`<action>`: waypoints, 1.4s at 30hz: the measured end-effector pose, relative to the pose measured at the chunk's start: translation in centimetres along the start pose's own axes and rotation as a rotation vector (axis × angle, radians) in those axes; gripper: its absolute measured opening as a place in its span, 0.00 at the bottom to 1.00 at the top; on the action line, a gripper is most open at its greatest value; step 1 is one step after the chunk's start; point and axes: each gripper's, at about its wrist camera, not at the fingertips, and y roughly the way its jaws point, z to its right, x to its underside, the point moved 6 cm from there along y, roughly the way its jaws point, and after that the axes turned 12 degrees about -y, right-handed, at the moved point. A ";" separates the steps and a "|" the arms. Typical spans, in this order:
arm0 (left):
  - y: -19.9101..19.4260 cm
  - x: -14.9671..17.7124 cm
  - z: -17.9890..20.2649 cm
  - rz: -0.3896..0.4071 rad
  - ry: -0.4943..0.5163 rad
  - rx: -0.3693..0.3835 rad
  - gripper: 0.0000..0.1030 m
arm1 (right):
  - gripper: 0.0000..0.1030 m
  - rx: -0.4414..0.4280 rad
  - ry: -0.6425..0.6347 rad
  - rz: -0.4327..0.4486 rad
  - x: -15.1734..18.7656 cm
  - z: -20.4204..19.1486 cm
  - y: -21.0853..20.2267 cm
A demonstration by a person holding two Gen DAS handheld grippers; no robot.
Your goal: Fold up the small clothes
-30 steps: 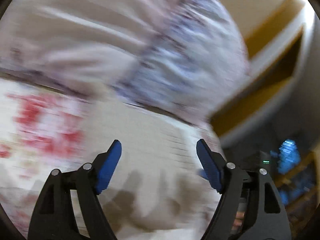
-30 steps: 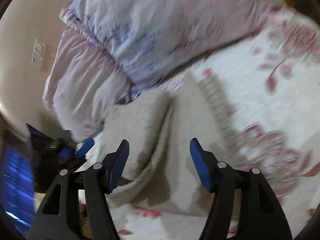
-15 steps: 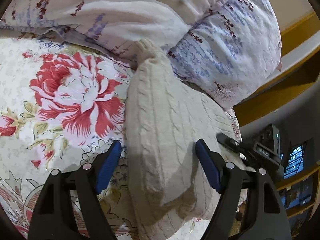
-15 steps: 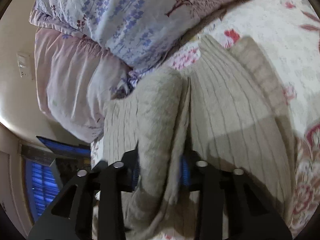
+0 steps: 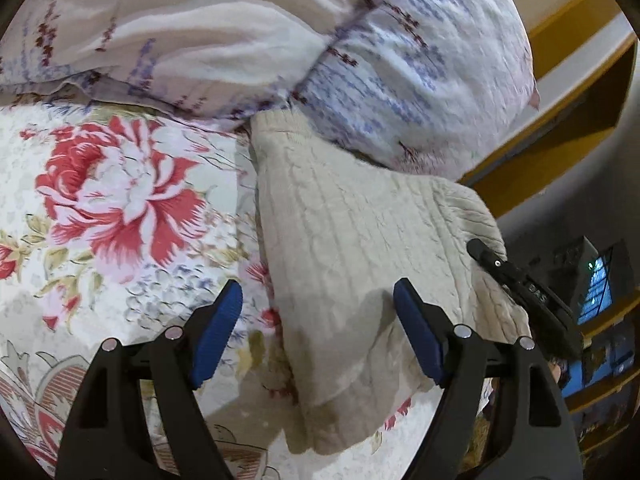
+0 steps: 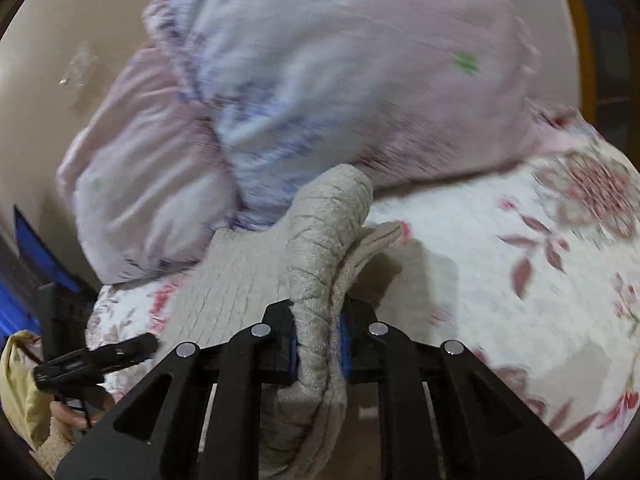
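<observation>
A cream cable-knit sweater (image 5: 352,248) lies on the floral bedspread (image 5: 120,200), its far end against the pillows. My left gripper (image 5: 318,332) is open, its blue pads hovering over the sweater's near edge without holding it. My right gripper (image 6: 316,344) is shut on a bunched fold of the sweater (image 6: 320,248) and holds it lifted above the bedspread (image 6: 520,280). The right gripper also shows in the left wrist view (image 5: 524,292) at the sweater's right edge. The left gripper shows in the right wrist view (image 6: 92,360) at lower left.
Two floral pillows (image 5: 280,40) are stacked at the head of the bed, right behind the sweater; they also show in the right wrist view (image 6: 320,80). A yellow wooden bed frame (image 5: 560,120) and a lit screen (image 5: 600,292) lie beyond the bed's right edge.
My right gripper closed on a fold of the sweater and lifted it. My left gripper stayed open and drew slightly back over the sweater's near edge.
</observation>
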 end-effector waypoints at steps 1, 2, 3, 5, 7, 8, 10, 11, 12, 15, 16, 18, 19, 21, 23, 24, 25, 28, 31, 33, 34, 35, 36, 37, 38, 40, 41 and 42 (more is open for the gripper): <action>0.2 0.2 0.2 -0.002 0.010 -0.002 0.75 | 0.14 -0.008 0.004 0.011 0.1 0.2 -0.3; 0.3 0.3 0.3 -0.003 0.018 -0.005 0.75 | 0.15 -0.013 0.001 0.022 0.0 0.2 -0.6; 0.4 0.5 0.5 -0.004 0.026 -0.006 0.75 | 0.15 -0.013 -0.009 0.039 -0.3 0.1 -0.9; 0.5 0.6 0.8 -0.006 0.035 -0.003 0.75 | 0.15 -0.017 -0.022 0.065 -0.8 -0.1 -1.4; 0.6 0.7 0.9 -0.006 0.041 -0.003 0.75 | 0.15 -0.005 -0.018 0.069 -0.7 0.5 -1.3; 0.6 0.7 1.0 -0.007 0.045 -0.004 0.75 | 0.15 0.012 -0.012 0.046 -0.4 1.3 -0.9; 0.8 0.9 1.1 -0.015 0.052 -0.006 0.75 | 0.15 0.056 0.018 -0.054 1.0 3.2 1.3; 0.9 1.0 1.1 -0.019 0.052 -0.005 0.75 | 0.16 0.060 0.044 -0.097 1.7 3.9 2.2; 0.9 1.2 1.1 -0.024 0.052 -0.003 0.75 | 0.18 0.046 0.076 -0.112 2.2 4.5 2.5; 0.7 1.5 1.1 -0.033 0.057 0.001 0.75 | 0.34 0.067 0.141 -0.072 2.0 5.6 0.9; 0.6 1.7 1.1 -0.039 0.054 0.008 0.75 | 0.41 0.079 0.151 -0.055 1.8 5.9 0.1; 0.4 2.0 1.1 -0.048 0.044 0.029 0.75 | 0.47 0.062 0.188 -0.024 1.7 6.3 -1.8; 0.3 2.2 1.1 -0.052 0.038 0.041 0.75 | 0.47 0.039 0.206 -0.012 1.7 6.3 -2.7; 0.0 2.7 1.0 -0.061 0.026 0.059 0.75 | 0.47 -0.010 0.226 0.006 1.9 5.9 -4.3; -0.3 3.1 0.9 -0.067 0.015 0.070 0.75 | 0.47 -0.050 0.207 0.017 2.2 4.8 -5.8; -0.5 3.4 0.8 -0.070 0.007 0.076 0.75 | 0.47 -0.060 0.189 0.015 2.3 4.2 -6.3; -0.7 3.6 0.8 -0.072 0.000 0.082 0.74 | 0.47 -0.070 0.168 0.012 2.6 3.5 -6.8; -1.0 4.2 0.7 -0.074 -0.002 0.079 0.74 | 0.47 -0.098 0.116 -0.003 3.3 1.4 -7.5; -1.1 4.9 0.8 -0.089 -0.004 0.089 0.72 | 0.47 -0.112 0.080 -0.015 3.7 0.2 -7.8; -1.1 5.4 0.8 -0.104 -0.009 0.090 0.70 | 0.47 -0.112 0.055 -0.024 3.9 -0.6 -7.8; -1.0 5.6 0.7 -0.109 -0.010 0.086 0.68 | 0.47 -0.113 0.046 -0.027 4.1 -0.8 -7.8; -0.9 5.8 0.6 -0.116 -0.012 0.083 0.67 | 0.47 -0.113 0.036 -0.030 4.2 -1.0 -7.7; -0.8 6.1 0.6 -0.125 -0.014 0.081 0.64 | 0.47 -0.109 0.026 -0.035 4.4 -1.2 -7.6; -0.6 6.3 0.6 -0.133 -0.015 0.077 0.61 | 0.47 -0.098 0.011 -0.043 4.5 -1.4 -7.4; -0.5 6.5 0.5 -0.137 -0.016 0.074 0.59 | 0.46 -0.087 -0.002 -0.051 4.7 -1.6 -7.1; -0.2 6.9 0.5 -0.149 -0.016 0.070 0.47 | 0.31 -0.050 -0.038 -0.071 5.2 -1.7 -6.6; 0.0 7.0 0.4 -0.155 -0.018 0.066 0.43 | 0.22 -0.039 -0.054 -0.082 5.4 -1.8 -6.3; 0.2 7.1 0.4 -0.159 -0.017 0.064 0.34 | 0.20 -0.031 -0.066 -0.082 5.4 -1.8 -6.3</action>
